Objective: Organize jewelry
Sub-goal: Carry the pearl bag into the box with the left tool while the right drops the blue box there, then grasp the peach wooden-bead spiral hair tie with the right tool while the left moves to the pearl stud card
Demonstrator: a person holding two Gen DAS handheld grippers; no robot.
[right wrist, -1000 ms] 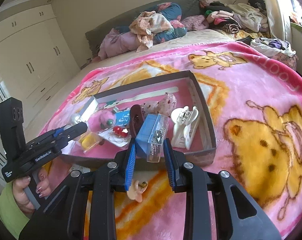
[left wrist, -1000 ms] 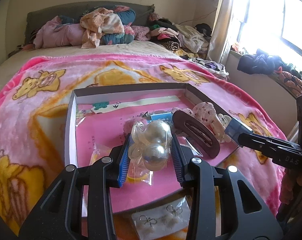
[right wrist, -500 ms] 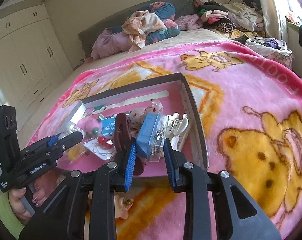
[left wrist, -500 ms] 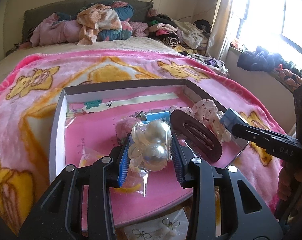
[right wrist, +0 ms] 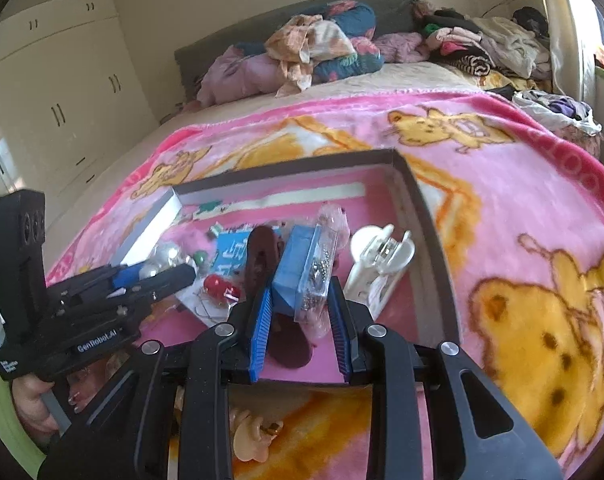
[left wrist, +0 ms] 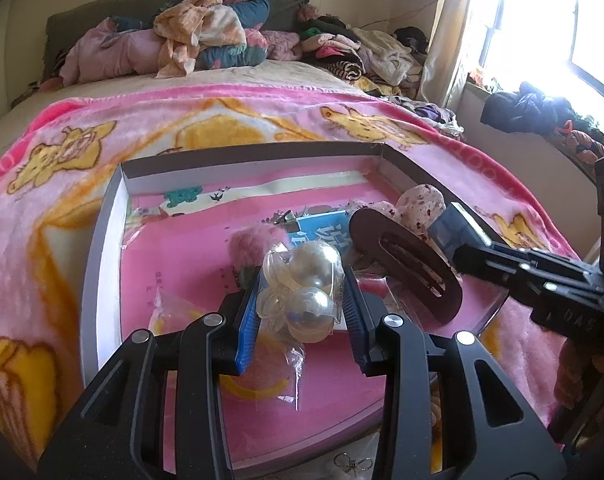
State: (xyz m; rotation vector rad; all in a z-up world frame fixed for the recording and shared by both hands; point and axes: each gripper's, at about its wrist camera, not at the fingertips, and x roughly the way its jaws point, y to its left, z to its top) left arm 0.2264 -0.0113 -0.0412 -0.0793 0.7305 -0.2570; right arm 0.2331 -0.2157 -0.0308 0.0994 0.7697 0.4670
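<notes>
Both grippers have advanced over the shallow pink-lined cardboard tray (left wrist: 110,216), left gripper (left wrist: 300,300) jaws pinching the clear bag of pearl baubles (left wrist: 306,292), right gripper (right wrist: 298,304) jaws pinching the blue clear-lidded box (right wrist: 302,272); drop-off looks imminent.

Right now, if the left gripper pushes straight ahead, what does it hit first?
Probably the fuzzy pink pom-pom in the tray, just beyond the pearl bag the left gripper holds; depth is uncertain, and it might pass above.

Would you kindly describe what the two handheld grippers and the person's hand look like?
Both the left gripper and right gripper are matte black with silver pivot screws and ribbed blue finger pads. White "GenRobot.AI" lettering marks the left one. The left hand has a lime-green sleeve.
</notes>
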